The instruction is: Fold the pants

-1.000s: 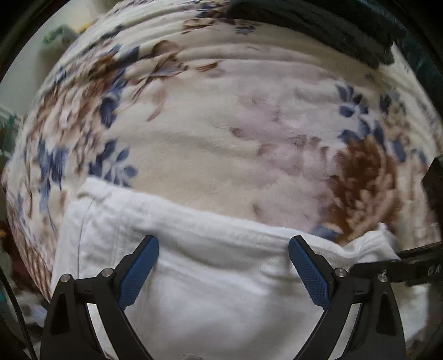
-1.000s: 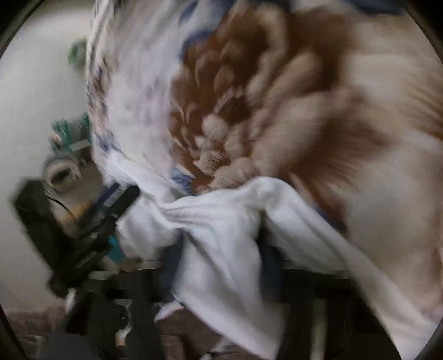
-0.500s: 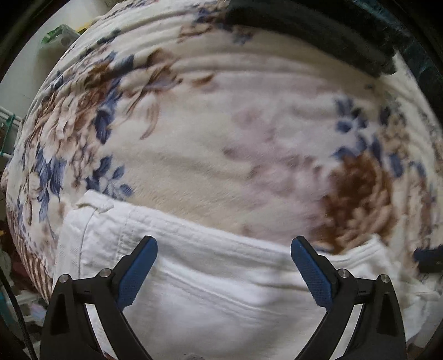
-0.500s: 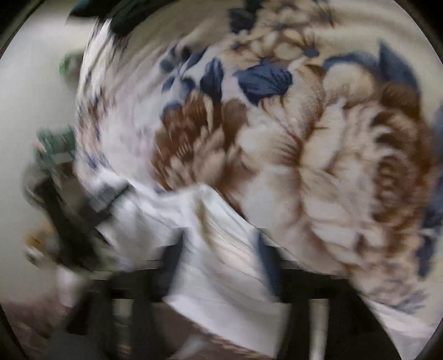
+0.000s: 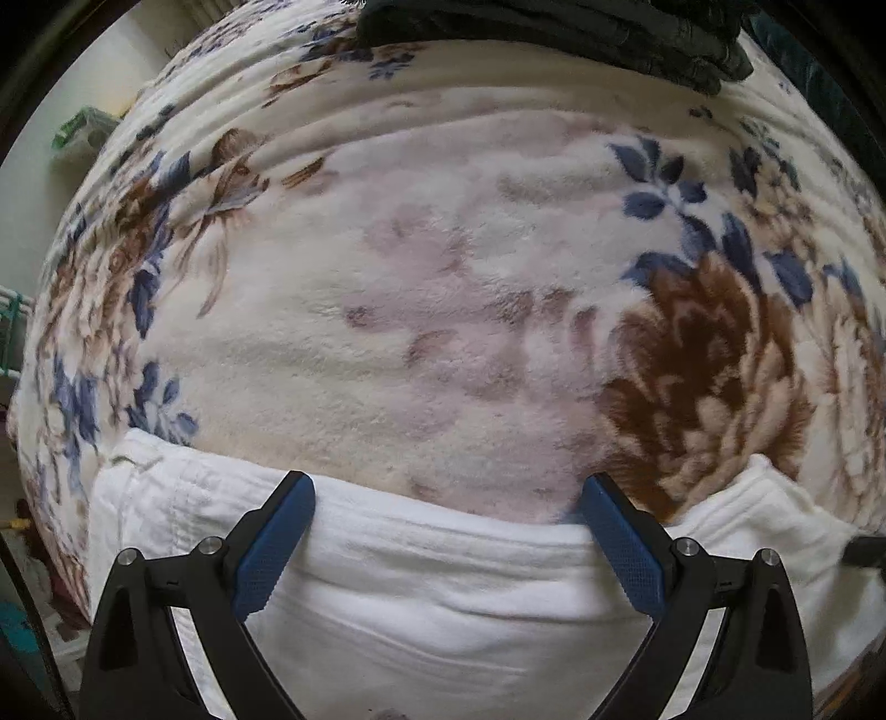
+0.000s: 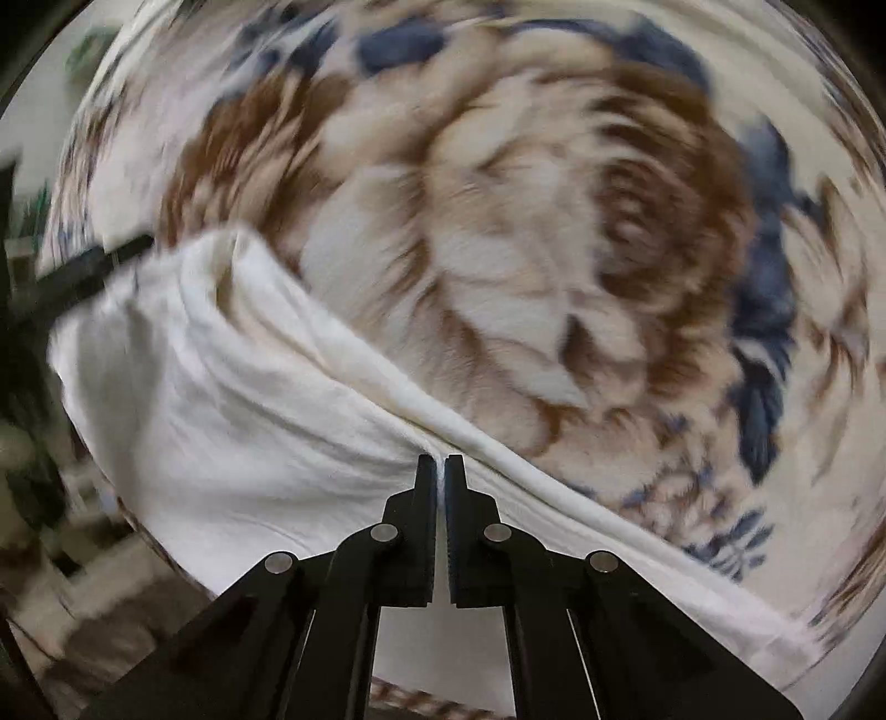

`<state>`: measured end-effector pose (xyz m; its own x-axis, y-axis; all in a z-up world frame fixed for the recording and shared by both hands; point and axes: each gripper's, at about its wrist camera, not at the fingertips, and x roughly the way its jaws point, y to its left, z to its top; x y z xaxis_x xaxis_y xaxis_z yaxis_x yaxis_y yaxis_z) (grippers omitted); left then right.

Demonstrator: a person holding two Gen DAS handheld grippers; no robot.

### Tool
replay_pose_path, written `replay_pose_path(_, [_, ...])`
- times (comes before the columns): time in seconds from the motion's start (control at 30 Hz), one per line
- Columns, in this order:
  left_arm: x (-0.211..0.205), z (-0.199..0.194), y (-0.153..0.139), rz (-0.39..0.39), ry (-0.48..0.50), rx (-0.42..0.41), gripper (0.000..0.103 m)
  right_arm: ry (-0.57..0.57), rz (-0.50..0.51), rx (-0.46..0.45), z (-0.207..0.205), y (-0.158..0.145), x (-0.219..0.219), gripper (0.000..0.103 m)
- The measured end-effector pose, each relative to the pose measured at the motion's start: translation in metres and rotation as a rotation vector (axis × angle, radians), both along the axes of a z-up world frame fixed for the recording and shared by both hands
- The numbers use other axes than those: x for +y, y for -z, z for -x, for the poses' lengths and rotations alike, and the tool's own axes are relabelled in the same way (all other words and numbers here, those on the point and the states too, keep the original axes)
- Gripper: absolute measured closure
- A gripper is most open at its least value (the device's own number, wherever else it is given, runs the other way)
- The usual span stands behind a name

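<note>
White pants [image 5: 443,598] lie folded along the near edge of a floral blanket [image 5: 443,304]. My left gripper [image 5: 446,487] points straight down over their far edge, open, with its blue pads [image 5: 277,531] wide apart and nothing between them. In the right wrist view the pants [image 6: 249,415] show a thick rolled fold running diagonally. My right gripper [image 6: 439,459] is shut on that fold, and creases in the cloth pull in toward its tips. This view is blurred by motion.
A dark garment [image 5: 554,27] lies across the far end of the blanket. The bed's left edge drops to a pale wall and some clutter [image 5: 83,133]. A dark bar [image 6: 94,266], probably the other gripper, shows beyond the pants' left end.
The right gripper's jaws stood apart around the white cloth and are now shut on its fold, lifted and tipped more steeply down. The left gripper drifted slightly across the blanket, still open.
</note>
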<state>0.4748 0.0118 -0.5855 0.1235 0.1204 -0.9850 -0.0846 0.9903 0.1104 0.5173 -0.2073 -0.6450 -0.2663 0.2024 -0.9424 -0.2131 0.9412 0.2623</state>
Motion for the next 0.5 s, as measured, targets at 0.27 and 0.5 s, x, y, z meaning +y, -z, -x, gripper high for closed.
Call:
replay_pose_path(0.27, [-0.001,-0.004,-0.012,0.046,-0.024,-0.015,0.003,0.222,0.023,-0.015,-0.001,0.013,-0.056,0.101])
replay_pose_path(0.5, [-0.039,-0.01,-0.009,0.109,0.068,0.0,0.003,0.381,0.011,0.032,-0.007,0.025,-0.11,0.101])
